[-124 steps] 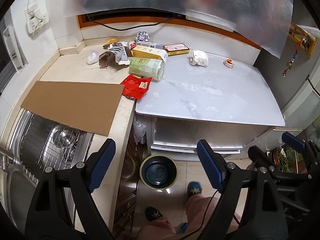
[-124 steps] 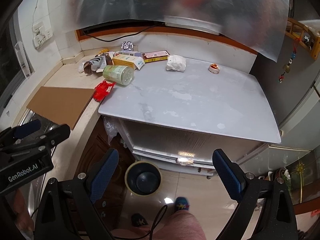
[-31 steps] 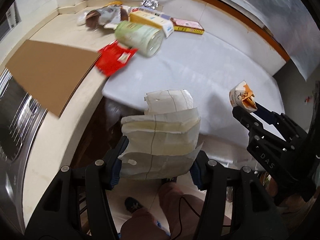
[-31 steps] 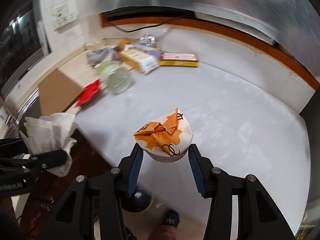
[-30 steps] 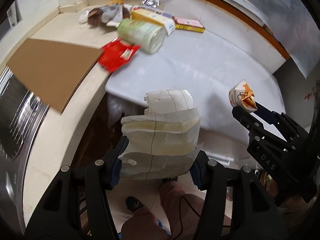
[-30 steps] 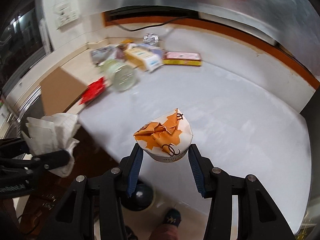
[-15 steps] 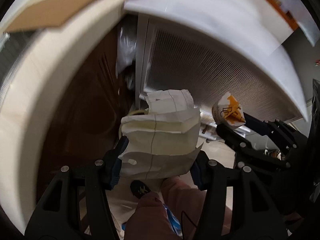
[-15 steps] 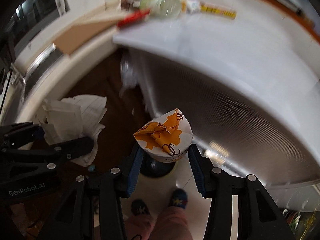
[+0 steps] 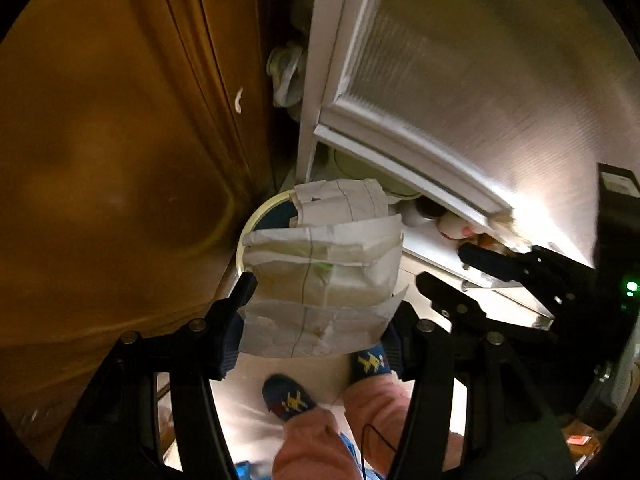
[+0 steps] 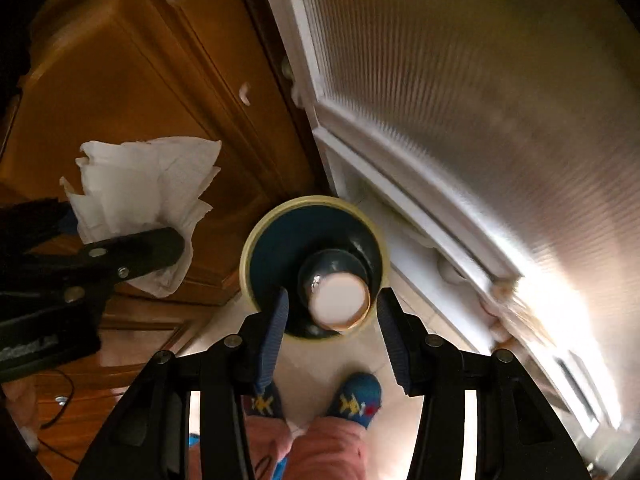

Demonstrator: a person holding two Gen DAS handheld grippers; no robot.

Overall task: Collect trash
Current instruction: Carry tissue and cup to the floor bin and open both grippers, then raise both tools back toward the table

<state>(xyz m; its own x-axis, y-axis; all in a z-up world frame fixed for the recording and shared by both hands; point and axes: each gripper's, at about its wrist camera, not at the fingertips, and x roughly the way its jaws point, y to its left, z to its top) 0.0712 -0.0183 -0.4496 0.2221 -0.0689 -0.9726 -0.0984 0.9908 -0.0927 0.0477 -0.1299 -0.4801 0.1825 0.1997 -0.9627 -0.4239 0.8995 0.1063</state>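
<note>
My left gripper (image 9: pixel 320 312) is shut on a crumpled white paper towel (image 9: pixel 324 268), held low above the floor beside a round bin (image 9: pixel 260 220) with a yellow rim. In the right wrist view the same towel (image 10: pixel 140 196) shows at the left, clamped by the left gripper. My right gripper (image 10: pixel 332 308) is open directly over the bin (image 10: pixel 316 264), which has a dark blue inside. The paper cup (image 10: pixel 340 300) is loose between the spread fingers, its white base towards me, dropping into the bin.
A brown wooden cabinet (image 9: pixel 120 140) stands at the left and a white ribbed appliance front (image 10: pixel 460 100) at the right, with the bin in the gap at their foot. The person's feet in blue socks (image 10: pixel 356 398) stand on the pale floor below the grippers.
Both grippers have dropped from table height to just above the bin. The right gripper has opened and let go of the cup. The left still holds the towel.
</note>
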